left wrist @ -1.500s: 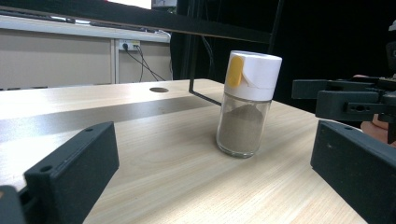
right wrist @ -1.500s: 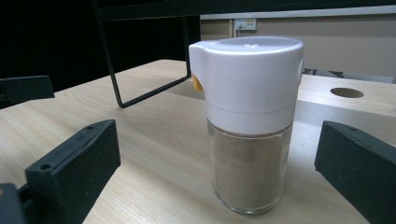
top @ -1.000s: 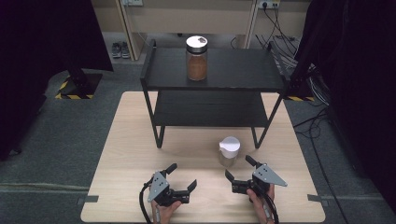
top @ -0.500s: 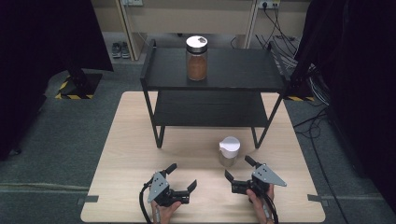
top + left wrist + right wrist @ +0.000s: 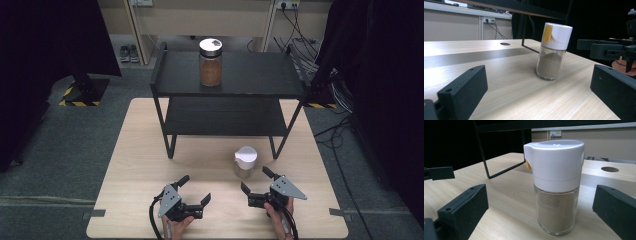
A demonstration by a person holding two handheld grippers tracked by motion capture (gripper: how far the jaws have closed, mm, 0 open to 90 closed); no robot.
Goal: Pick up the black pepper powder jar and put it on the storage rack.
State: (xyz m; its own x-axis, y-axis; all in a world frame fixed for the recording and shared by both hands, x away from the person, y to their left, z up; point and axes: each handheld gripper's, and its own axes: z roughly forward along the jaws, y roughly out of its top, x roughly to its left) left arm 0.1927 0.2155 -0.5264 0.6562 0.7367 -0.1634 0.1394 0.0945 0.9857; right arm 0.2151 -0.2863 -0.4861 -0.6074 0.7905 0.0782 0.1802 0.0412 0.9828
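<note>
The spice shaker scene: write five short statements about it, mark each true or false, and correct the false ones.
1. The spice shaker stands upright on the table. True.
2. The right gripper is clamped on the shaker. False: its jaws are open and the shaker stands apart from them.
3. A brown-filled jar stands on the rack's top shelf. True.
4. The shaker's cap is black. False: it is white with a yellow tab.
5. The left gripper holds the jar. False: it is open and empty, low over the near table edge.
</note>
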